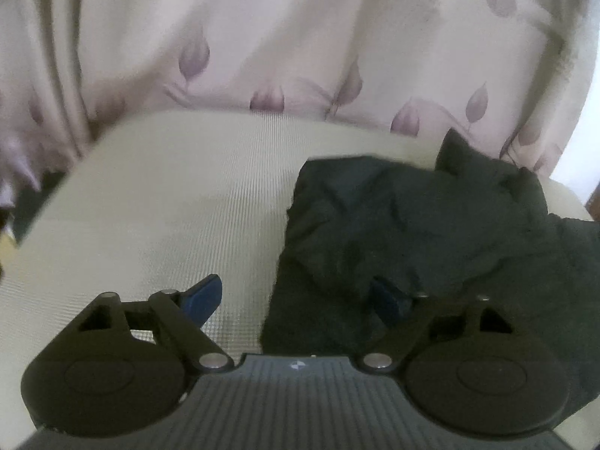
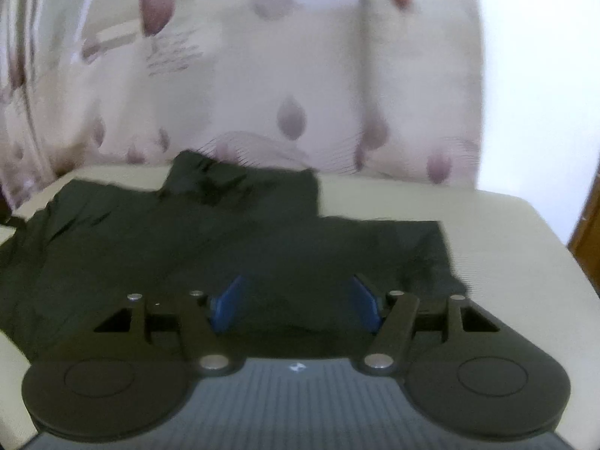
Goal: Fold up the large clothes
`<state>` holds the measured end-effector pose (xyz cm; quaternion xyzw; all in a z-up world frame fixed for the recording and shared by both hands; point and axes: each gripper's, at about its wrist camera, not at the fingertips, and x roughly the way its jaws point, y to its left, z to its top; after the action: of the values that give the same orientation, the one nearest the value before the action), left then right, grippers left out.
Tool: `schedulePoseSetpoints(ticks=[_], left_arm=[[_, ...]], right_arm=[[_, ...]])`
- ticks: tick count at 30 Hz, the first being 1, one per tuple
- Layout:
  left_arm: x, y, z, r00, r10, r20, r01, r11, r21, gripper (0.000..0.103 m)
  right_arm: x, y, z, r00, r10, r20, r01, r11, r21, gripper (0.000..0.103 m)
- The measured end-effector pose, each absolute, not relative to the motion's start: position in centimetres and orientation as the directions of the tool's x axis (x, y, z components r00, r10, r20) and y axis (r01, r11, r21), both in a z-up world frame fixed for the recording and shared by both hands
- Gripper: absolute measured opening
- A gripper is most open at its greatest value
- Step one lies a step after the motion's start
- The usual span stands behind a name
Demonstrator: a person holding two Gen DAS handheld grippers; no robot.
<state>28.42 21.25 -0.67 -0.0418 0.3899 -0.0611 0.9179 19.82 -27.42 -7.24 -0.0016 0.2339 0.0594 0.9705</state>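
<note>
A dark, rumpled garment [image 1: 431, 232] lies on a cream textured surface [image 1: 168, 202]. In the left wrist view it covers the right half. My left gripper [image 1: 296, 296] is open at the garment's left edge: its left blue pad [image 1: 202, 296] is over bare surface, its right pad [image 1: 388, 298] over the cloth. In the right wrist view the garment [image 2: 225, 232] spreads from the left edge to the middle, with a raised part at the back. My right gripper [image 2: 296, 302] is open and low over the near part of the cloth, holding nothing.
A pale curtain with purple leaf print [image 1: 262, 48] hangs just behind the surface, also in the right wrist view [image 2: 262, 75]. The surface's right edge [image 2: 555, 247] curves off, with brown wood [image 2: 588, 225] beyond. Bare surface lies left of the garment.
</note>
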Motion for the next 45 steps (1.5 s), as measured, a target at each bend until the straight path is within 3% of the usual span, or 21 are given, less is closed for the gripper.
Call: schedulePoseSetpoints(ticks=[5,8,11,13,21,23,27,30,32,34,35,37,41,45], left_arm=[[31.4,23.0,-3.7,0.568,-0.34,-0.75,0.221,0.94,-0.26,0.078],[32.9,24.5,-4.9,0.528,-0.464,-0.712,0.267,0.886,-0.38,0.078],[33.6,24.9,-5.3,0.498,-0.534,-0.684,0.345,0.845,-0.409,0.078],[34.7,25.0,-5.5,0.462,-0.58,-0.671,0.375,0.813,-0.444,0.079],[37.8,20.6,-5.9,0.377,-0.632,-0.677,0.503,0.753,-0.424,0.085],[37.9,20.6,-6.1,0.389,-0.63,-0.672,0.503,0.756,-0.418,0.08],[37.1,22.7,-6.7,0.388,-0.671,-0.631,0.45,0.736,-0.506,0.054],[35.6,23.7,-6.9,0.398,-0.683,-0.612,0.437,0.728,-0.529,0.052],[34.9,23.6,-7.1,0.398,-0.686,-0.609,0.437,0.725,-0.532,0.052],[34.7,24.0,-7.0,0.385,-0.695,-0.608,0.441,0.717,-0.54,0.052],[34.6,24.3,-6.9,0.381,-0.697,-0.608,0.444,0.715,-0.54,0.052],[34.7,24.3,-6.7,0.379,-0.698,-0.608,0.455,0.713,-0.534,0.055],[34.5,24.1,-6.7,0.356,-0.714,-0.603,0.527,0.686,-0.501,0.075],[34.6,23.2,-7.1,0.305,-0.763,-0.57,0.601,0.618,-0.506,0.103]], right_arm=[[20.9,-26.1,-7.8,0.873,0.106,-0.476,-0.126,0.992,-0.01,0.064],[21.2,-26.3,-7.5,0.874,0.104,-0.474,-0.114,0.993,0.007,0.064],[21.0,-26.4,-7.3,0.878,0.103,-0.467,-0.103,0.994,0.025,0.065],[20.8,-26.5,-7.4,0.88,0.106,-0.464,-0.102,0.994,0.034,0.074],[21.7,-26.5,-9.4,0.855,0.103,-0.508,-0.078,0.994,0.072,0.075],[21.8,-26.8,-9.8,0.854,0.112,-0.508,-0.065,0.992,0.109,0.076],[20.1,-26.6,-8.8,0.896,0.122,-0.426,-0.071,0.988,0.135,0.077],[18.1,-25.3,-7.1,0.921,0.188,-0.341,-0.164,0.982,0.097,0.076],[17.1,-23.6,-6.1,0.919,0.249,-0.307,-0.252,0.967,0.03,0.059],[17.0,-21.5,-5.6,0.906,0.259,-0.334,-0.294,0.954,-0.057,0.03],[17.2,-20.8,-5.5,0.897,0.275,-0.345,-0.318,0.945,-0.073,0.028],[17.7,-19.3,-5.5,0.886,0.295,-0.359,-0.357,0.926,-0.12,0.024],[19.2,-16.9,-6.1,0.859,0.327,-0.394,-0.412,0.898,-0.153,0.024],[20.9,-15.9,-7.6,0.841,0.29,-0.456,-0.41,0.892,-0.19,0.024]])
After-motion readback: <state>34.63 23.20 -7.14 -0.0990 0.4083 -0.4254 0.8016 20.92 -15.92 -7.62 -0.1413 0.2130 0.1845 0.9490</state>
